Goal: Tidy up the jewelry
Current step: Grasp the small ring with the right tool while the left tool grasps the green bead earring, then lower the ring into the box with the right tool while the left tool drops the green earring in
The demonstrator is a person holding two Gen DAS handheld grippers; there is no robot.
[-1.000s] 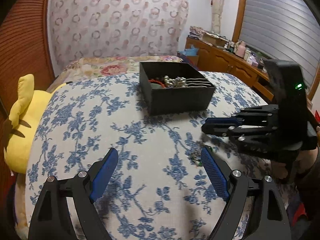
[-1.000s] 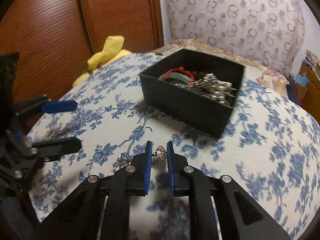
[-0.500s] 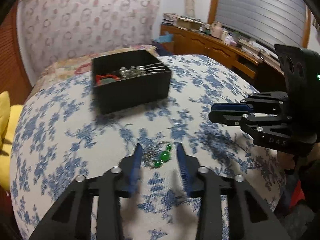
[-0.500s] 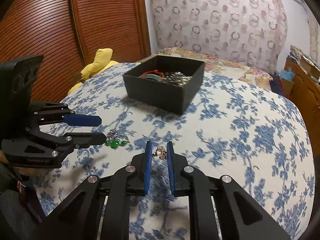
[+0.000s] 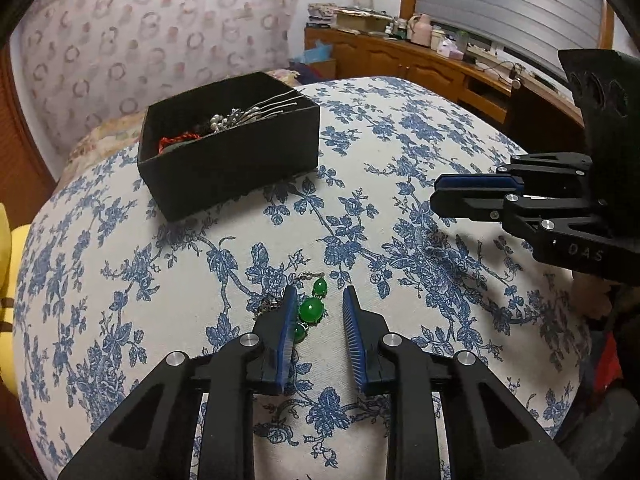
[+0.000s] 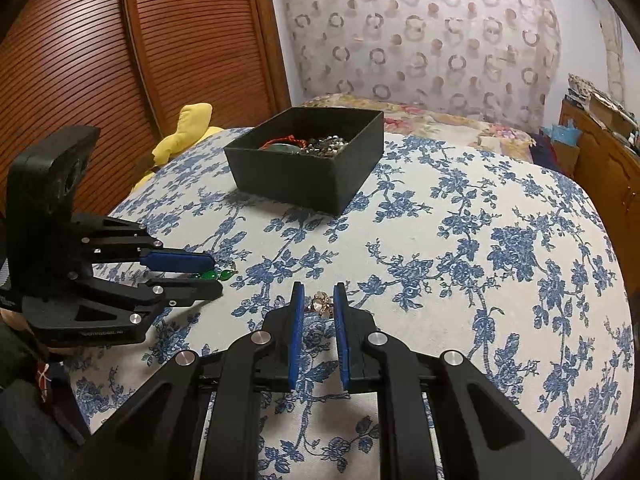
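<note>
A green-stone necklace (image 5: 311, 309) lies on the blue-flowered tablecloth (image 5: 120, 280), between the fingers of my left gripper (image 5: 319, 294), which is open around it with a gap on the right side. It also shows in the right wrist view (image 6: 216, 275). My right gripper (image 6: 317, 293) is shut on a small gold ring with pale stones (image 6: 321, 303) and holds it above the table. A black box (image 5: 230, 142) with a red cord, beads and silver hairpins stands at the far side of the table; it also shows in the right wrist view (image 6: 304, 158).
A yellow plush toy (image 6: 186, 130) lies off the table's left edge by a brown slatted door (image 6: 132, 48). A wooden cabinet (image 5: 420, 68) with clutter runs along the right wall. A flowered bed (image 6: 432, 120) is behind the table.
My left gripper has swung right, come down over the green necklace and narrowed its jaws around it. My right gripper has drawn back from the box, still holding the ring.
</note>
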